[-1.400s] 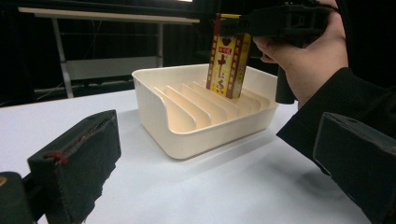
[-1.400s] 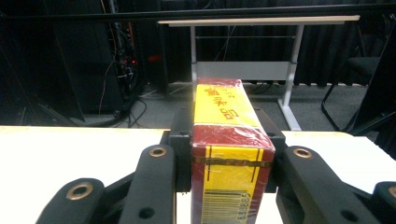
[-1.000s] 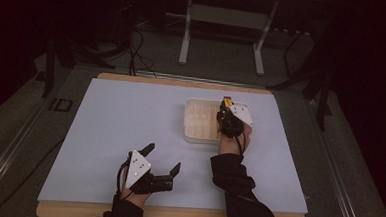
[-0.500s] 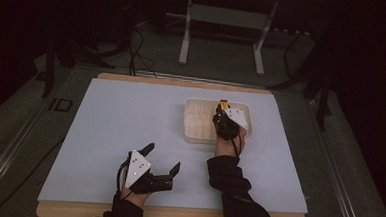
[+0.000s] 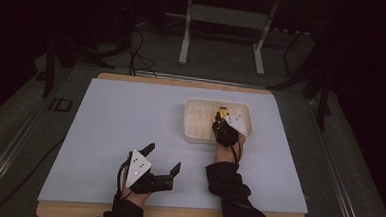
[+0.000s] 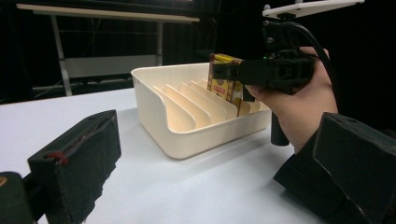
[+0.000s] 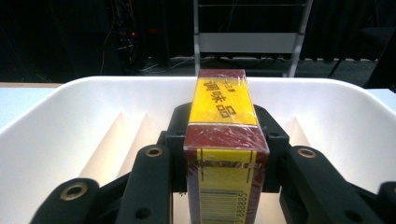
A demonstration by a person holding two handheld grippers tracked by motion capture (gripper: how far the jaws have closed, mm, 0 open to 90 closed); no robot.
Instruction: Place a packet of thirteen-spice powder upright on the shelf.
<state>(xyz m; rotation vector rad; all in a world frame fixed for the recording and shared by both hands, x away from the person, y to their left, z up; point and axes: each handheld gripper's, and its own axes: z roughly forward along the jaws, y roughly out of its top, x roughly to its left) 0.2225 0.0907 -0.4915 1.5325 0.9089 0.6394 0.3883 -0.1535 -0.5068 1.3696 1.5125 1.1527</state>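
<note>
Dark room all round, with a pale sheet over my worktop (image 5: 109, 134) and the legs of another stand in the gloom behind. My right gripper (image 5: 223, 126) is clamped on a red-and-yellow box (image 7: 223, 140), jaws pressing its two broad faces, and holds it over the near part of the white divided tray (image 5: 192, 123), just above the ribs. My left gripper (image 5: 162, 162) rests near the front edge of the worktop, jaws spread wide, holding nothing, well apart from the tray. As I see it along my right gripper, the box's long axis runs away from me toward the tray's far wall, roughly level, with the barcode end nearest my hand and its narrow yellow edge turned up. The risk, as I judge it, is the box landing on top of a rib instead of dropping between two, since the slots look narrow and I cannot tell from here which gap sits under it. A tilt on release could also leave it leaning across dividers, or a push might shove the light tray along the sheet.
</note>
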